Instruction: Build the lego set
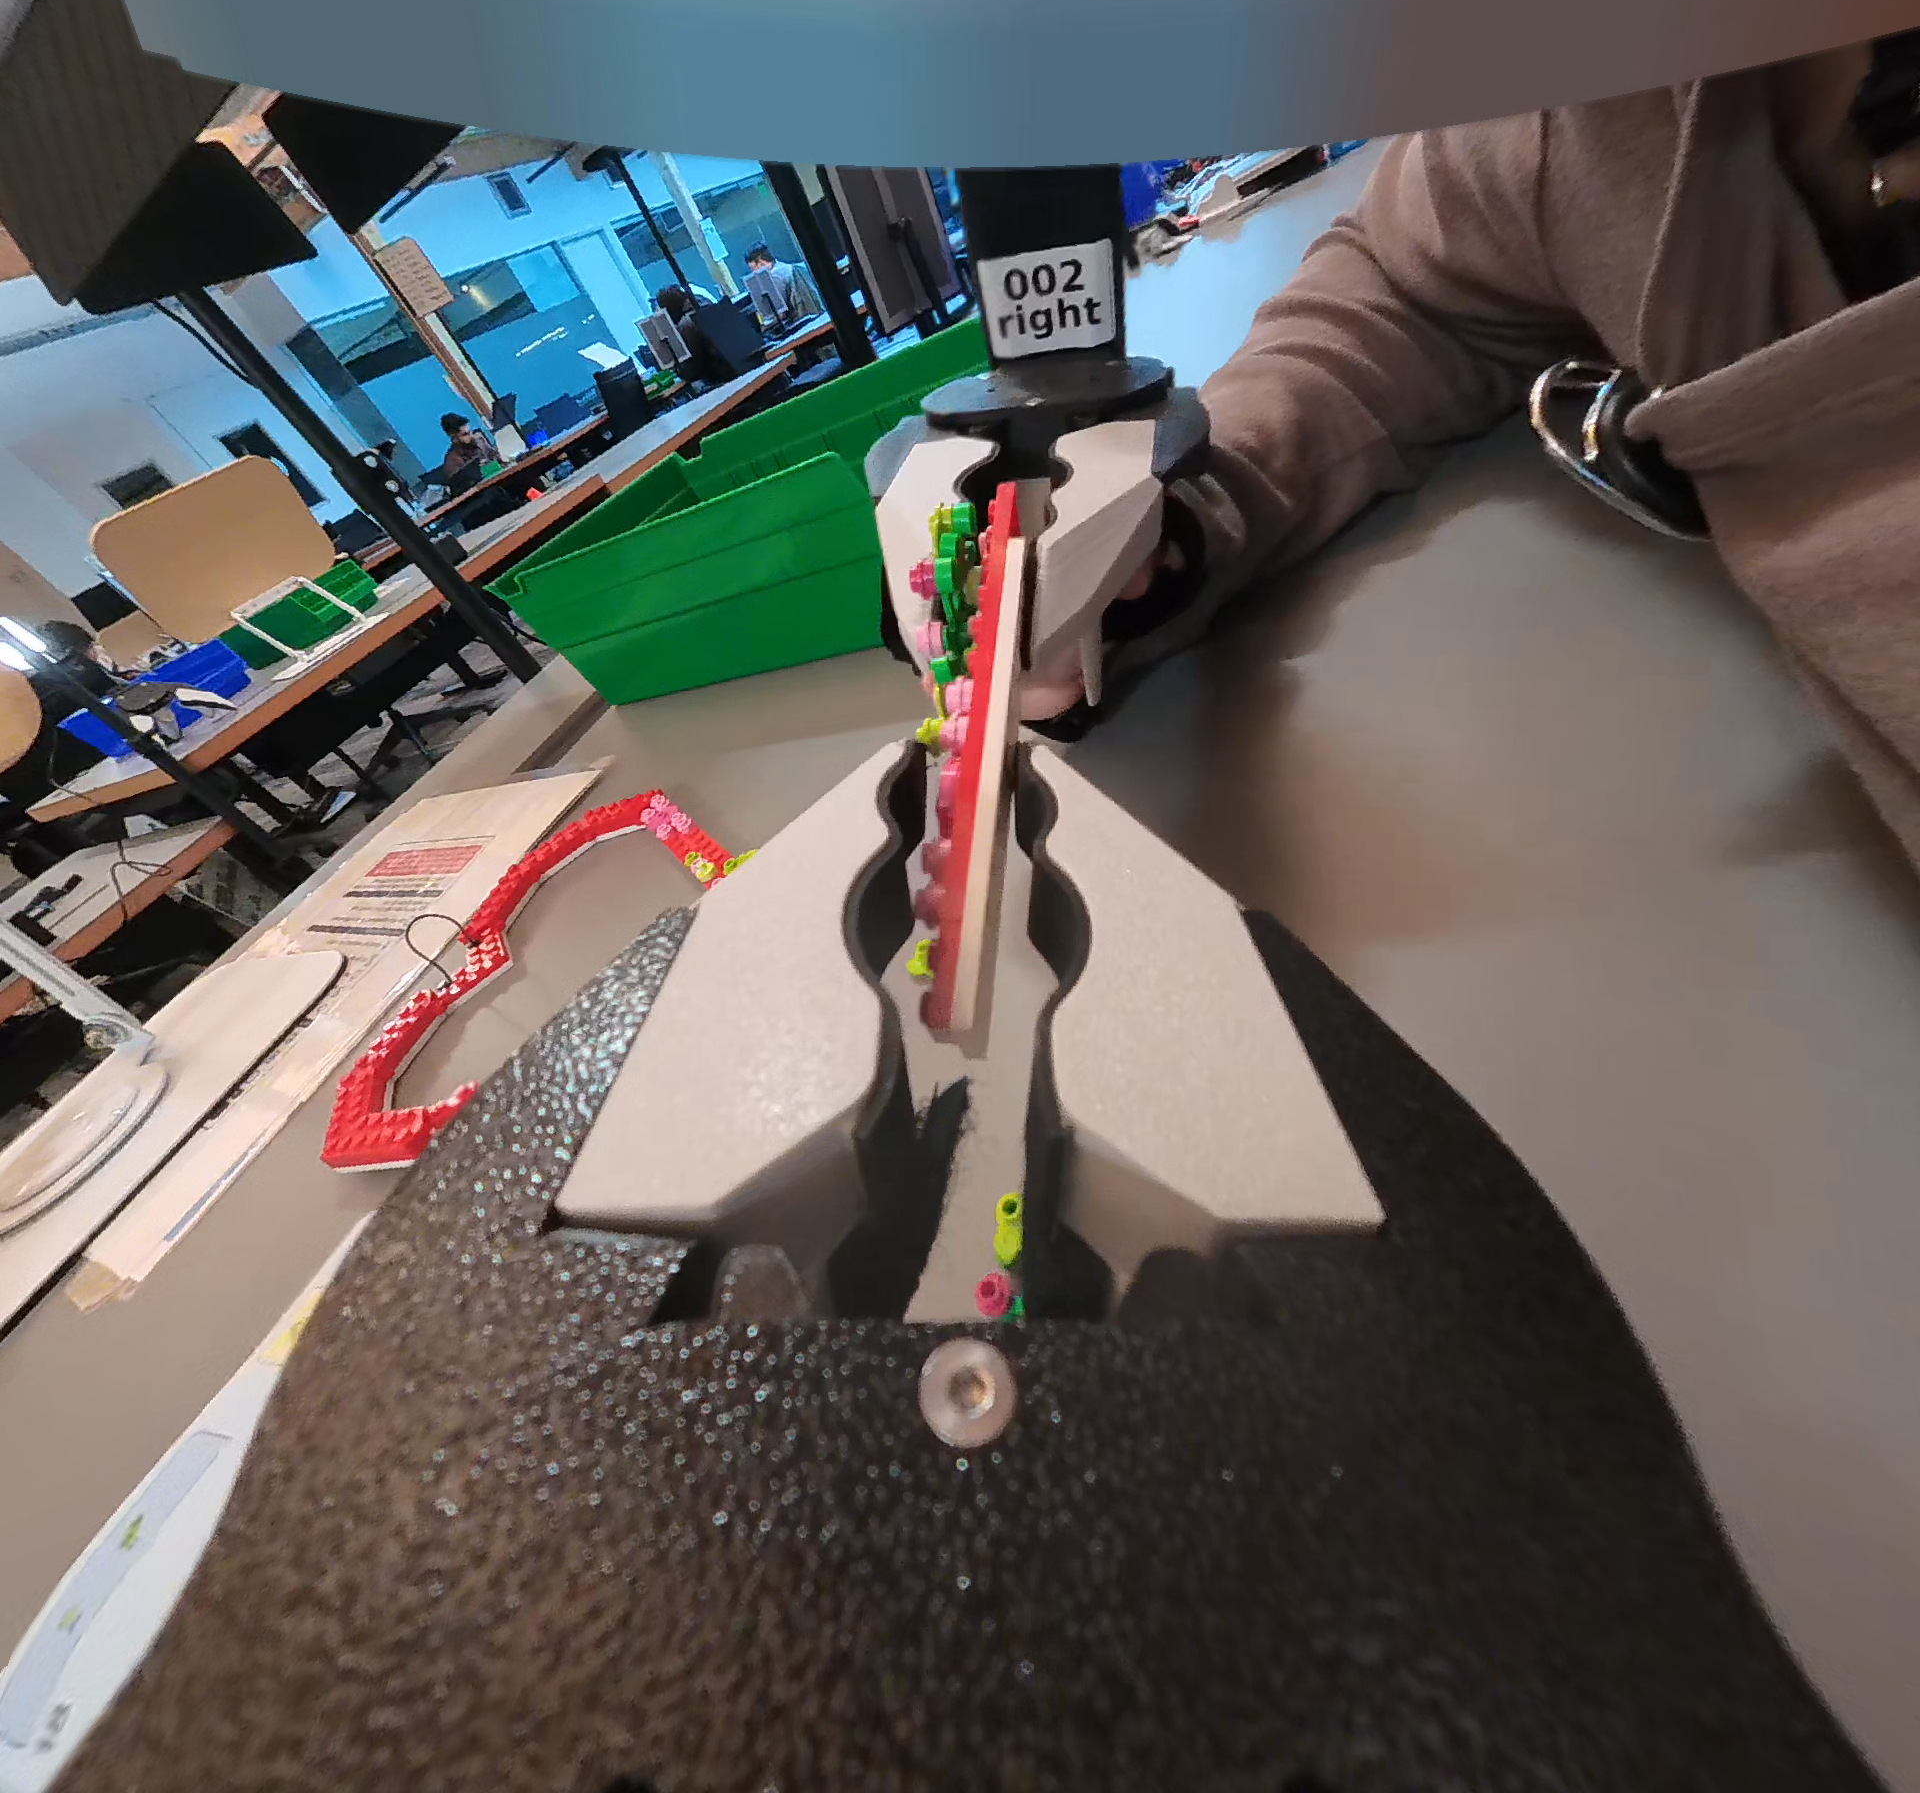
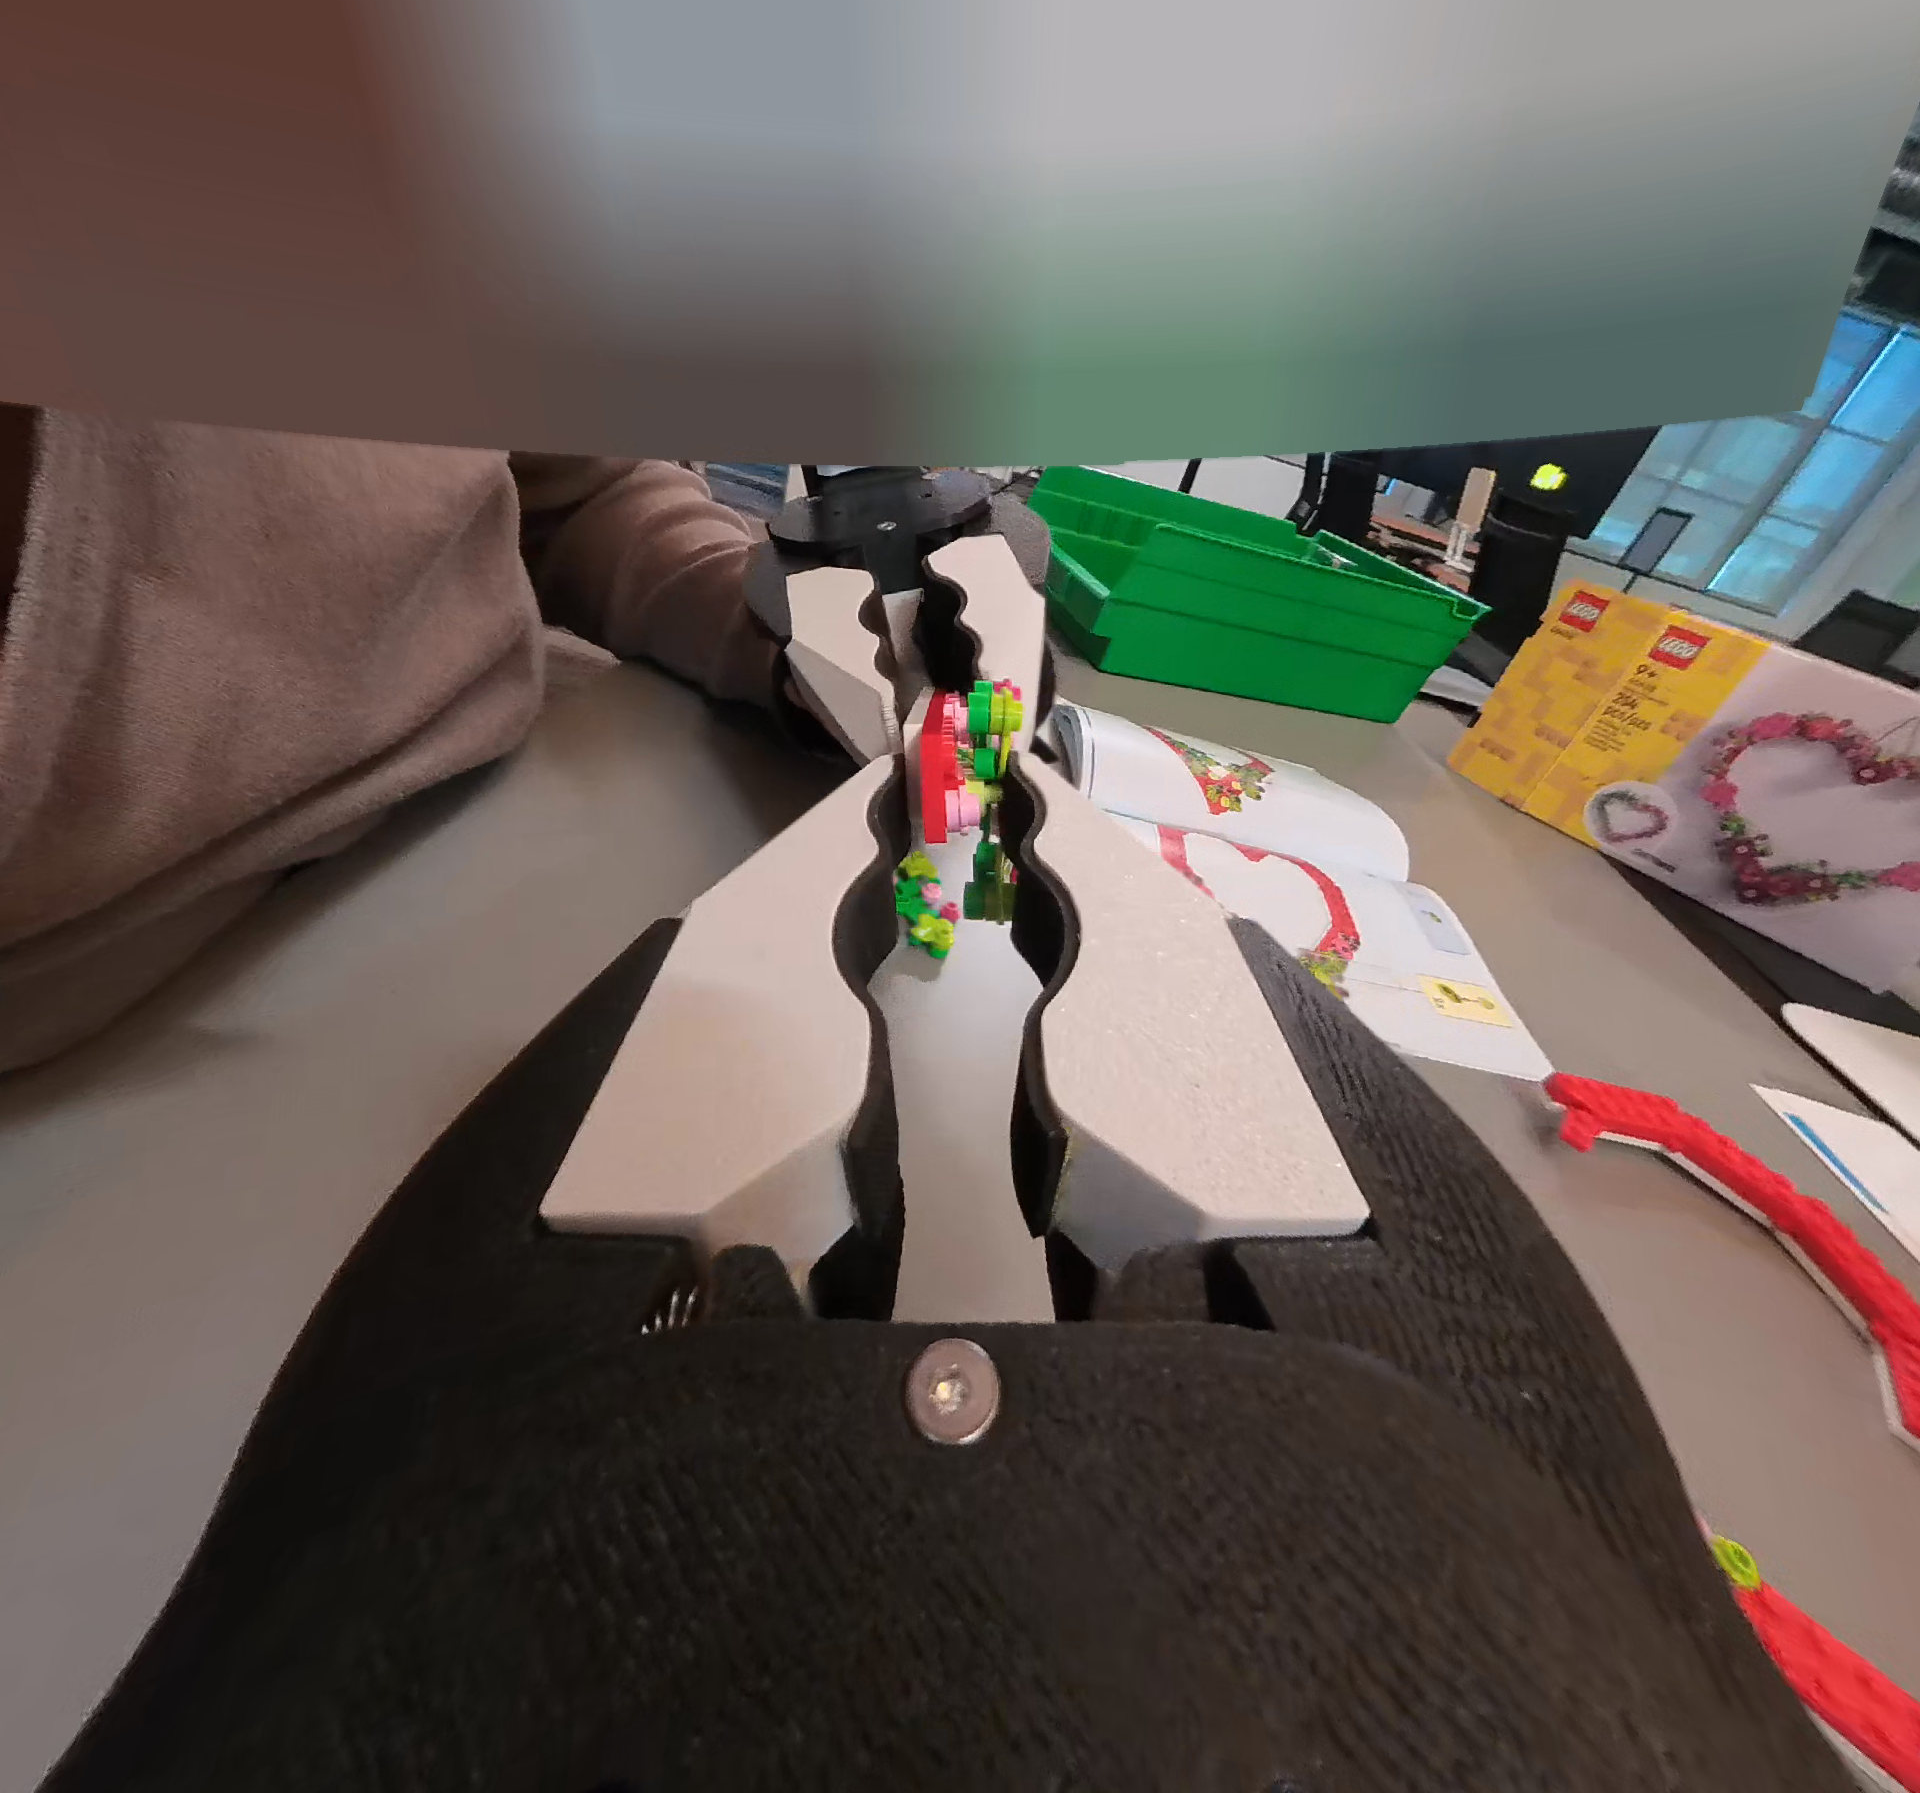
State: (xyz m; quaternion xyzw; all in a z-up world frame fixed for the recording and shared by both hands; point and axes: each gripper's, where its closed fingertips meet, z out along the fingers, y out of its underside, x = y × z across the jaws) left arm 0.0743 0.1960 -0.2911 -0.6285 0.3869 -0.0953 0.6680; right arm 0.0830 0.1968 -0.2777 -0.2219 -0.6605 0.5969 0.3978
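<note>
A red plate segment (image 1: 964,808) studded with pink and green flower pieces is held edge-on above the grey table, between both grippers. My left gripper (image 1: 971,756) is shut on its near end. My right gripper (image 1: 992,647) faces it and clamps the far end. In the right wrist view the same segment (image 2: 935,767) sits between my right gripper's (image 2: 954,772) tips, with the left gripper (image 2: 935,694) just behind. Loose flower clusters (image 2: 925,902) lie on the table below. A red half-heart frame (image 1: 499,922) lies to the left.
Green bins (image 1: 727,569) stand at the back of the table. The set's box (image 2: 1683,735) and an open instruction booklet (image 2: 1299,860) lie on the right. A person's brown sleeve (image 1: 1455,341) rests along the table. Papers and a lamp base (image 1: 73,1120) lie at the left. Left and right tips are no more than a few centimetres apart.
</note>
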